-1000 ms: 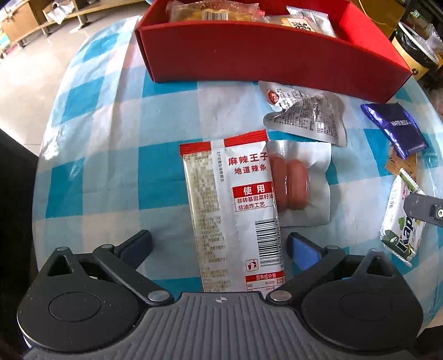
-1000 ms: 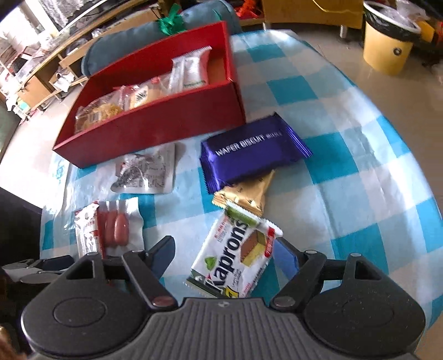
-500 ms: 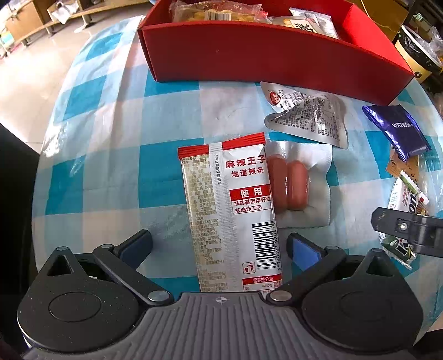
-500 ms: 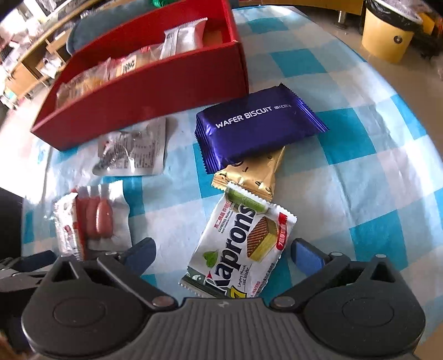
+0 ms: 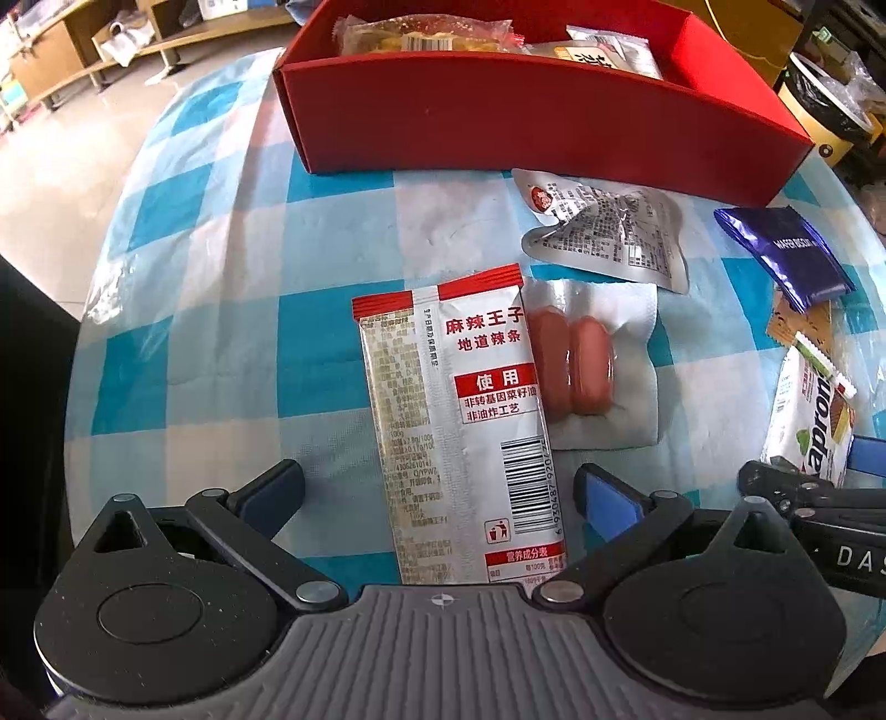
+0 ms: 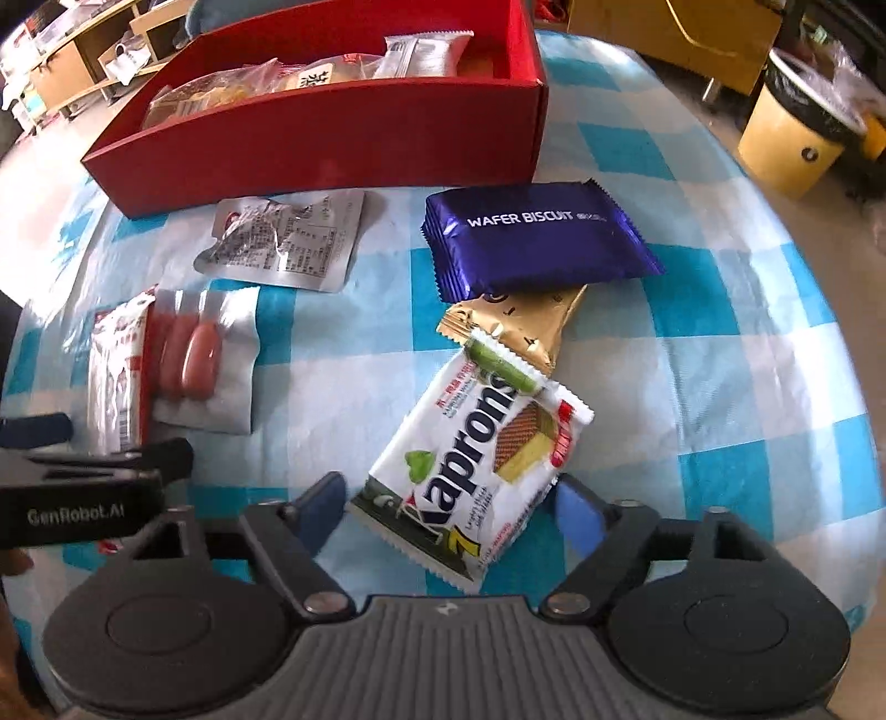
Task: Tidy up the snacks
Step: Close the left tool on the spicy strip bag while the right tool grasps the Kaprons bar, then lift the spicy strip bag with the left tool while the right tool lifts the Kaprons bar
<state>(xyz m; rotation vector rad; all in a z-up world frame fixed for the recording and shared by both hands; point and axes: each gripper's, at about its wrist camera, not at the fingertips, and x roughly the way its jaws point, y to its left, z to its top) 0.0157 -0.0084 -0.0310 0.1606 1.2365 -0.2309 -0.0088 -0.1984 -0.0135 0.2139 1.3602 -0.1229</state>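
- The left gripper (image 5: 437, 498) is held with its jaws wide apart on either side of the lower end of a red-and-silver spicy strip packet (image 5: 459, 421), which lies flat on the blue-and-white checked tablecloth (image 5: 221, 332); no contact with either pad can be made out.
- The right gripper (image 6: 448, 507) is likewise spread apart around the lower end of a white Kaprons wafer packet (image 6: 476, 471); the packet's corners lie just beside the blue pads.
- A red box (image 5: 526, 116) is seen at 12 o'clock in the left view, holding a yellowish snack bag (image 5: 421, 39) and smaller silver packets (image 5: 609, 55).
- In the right view the box (image 6: 332, 138) is placed at 11 o'clock, with the same packets lined up inside.
- A clear sausage pack (image 5: 592, 365) is partly covered by the spicy strip packet, at its 3 o'clock.
- A silver pouch (image 5: 609, 232) is laid just before the box.
- A purple wafer biscuit pack (image 6: 537, 238) is set over a gold packet (image 6: 520, 327), whose lower end is overlapped by the Kaprons packet.
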